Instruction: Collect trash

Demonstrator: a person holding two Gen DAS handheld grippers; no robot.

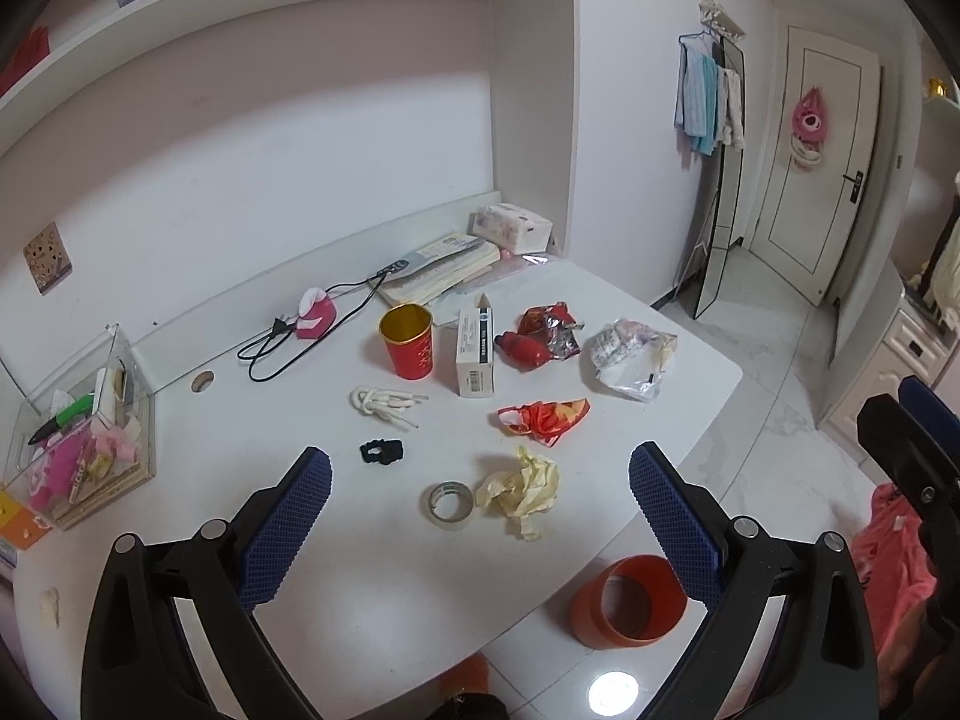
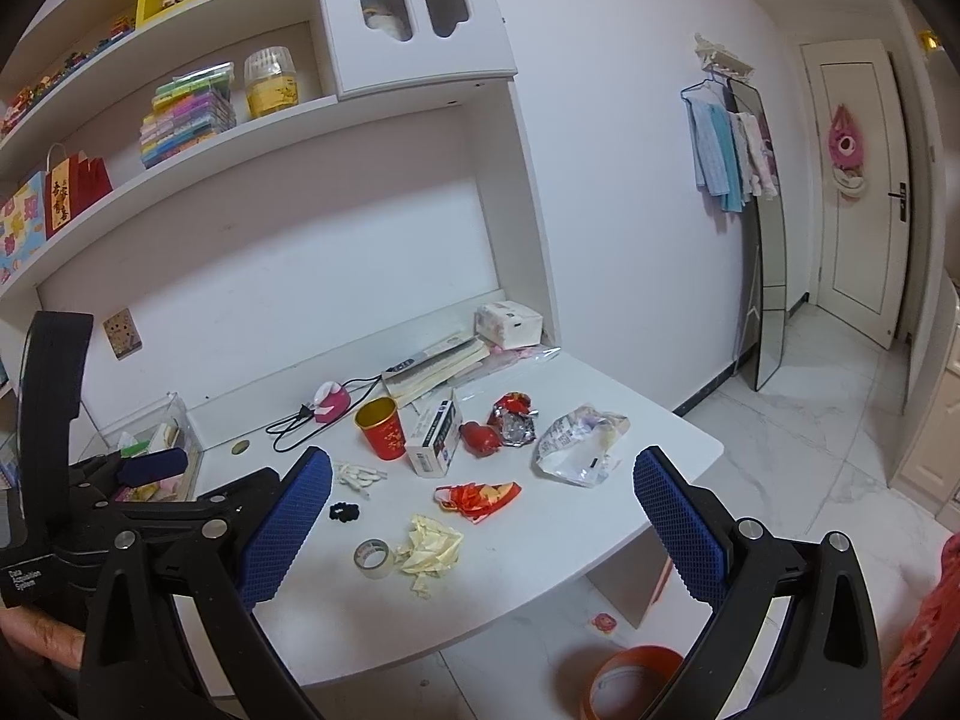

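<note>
Your left gripper (image 1: 480,507) and right gripper (image 2: 483,516) hover with jaws spread; crumpled paper (image 1: 523,489) lies beside the tape roll (image 1: 450,504) on the tabletop (image 1: 372,588).

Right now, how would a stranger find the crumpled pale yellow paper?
On the white desk, look near the front edge. The crumpled pale yellow paper lies right of the clear tape roll, just below the red-orange wrapper; it alone is matte and cream-coloured.

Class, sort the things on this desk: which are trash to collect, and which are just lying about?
Trash job: crumpled yellow paper, red wrapper, foil packet, clear plastic bag, orange bin.
Lying about: tape roll, red cup, white cord, hair tie.
</note>
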